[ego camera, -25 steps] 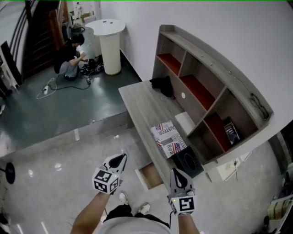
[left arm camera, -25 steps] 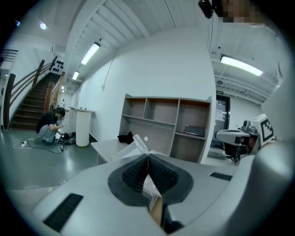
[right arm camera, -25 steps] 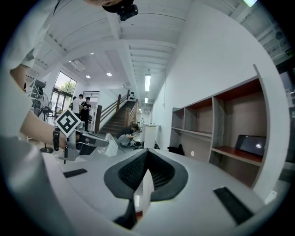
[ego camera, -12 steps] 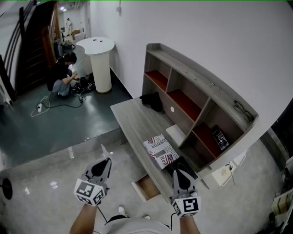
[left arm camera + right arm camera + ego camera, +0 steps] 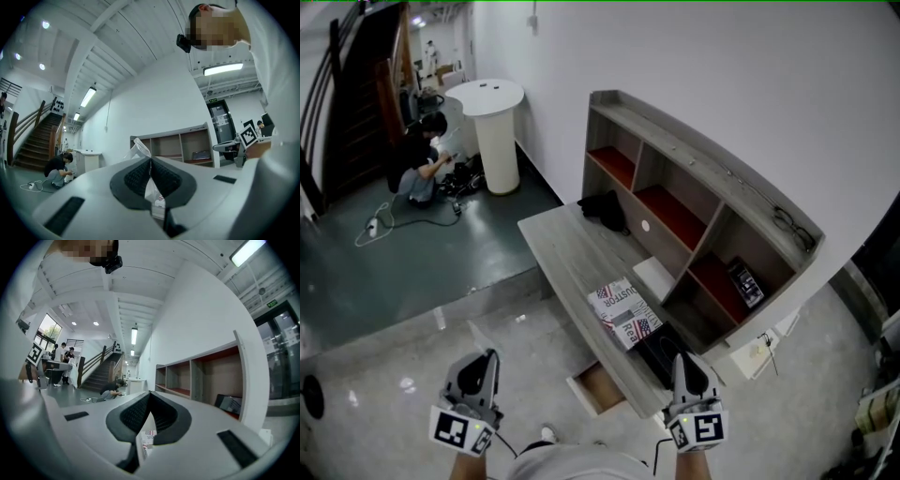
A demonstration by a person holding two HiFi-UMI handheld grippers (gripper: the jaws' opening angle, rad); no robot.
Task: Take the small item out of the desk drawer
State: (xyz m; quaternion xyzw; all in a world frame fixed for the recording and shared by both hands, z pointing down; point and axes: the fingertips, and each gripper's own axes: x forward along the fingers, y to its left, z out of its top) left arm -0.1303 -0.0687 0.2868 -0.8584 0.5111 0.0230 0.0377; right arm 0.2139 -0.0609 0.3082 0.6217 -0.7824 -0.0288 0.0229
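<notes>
In the head view the desk drawer (image 5: 598, 389) stands pulled out under the front edge of the grey wooden desk (image 5: 567, 246), and its bottom looks bare. My left gripper (image 5: 490, 355) is held left of the drawer, out over the floor. In the left gripper view its jaws (image 5: 150, 159) are shut on a small clear plastic packet (image 5: 139, 148), which sticks out above and below the pads. My right gripper (image 5: 682, 359) hovers at the desk's near end, right of the drawer. In the right gripper view its jaws (image 5: 150, 393) meet at the tips with nothing between them.
A magazine (image 5: 623, 312) and a black box (image 5: 660, 349) lie on the desk's near end, and a black bag (image 5: 605, 208) sits further back. An open-shelf hutch (image 5: 703, 187) stands on the desk against the wall. A white pedestal table (image 5: 492, 122) and a crouching person (image 5: 420, 171) are far left.
Both grippers have come up and back, sliding toward the bottom edge of the head view. The left one also swung leftward away from the drawer. Both stay shut.
</notes>
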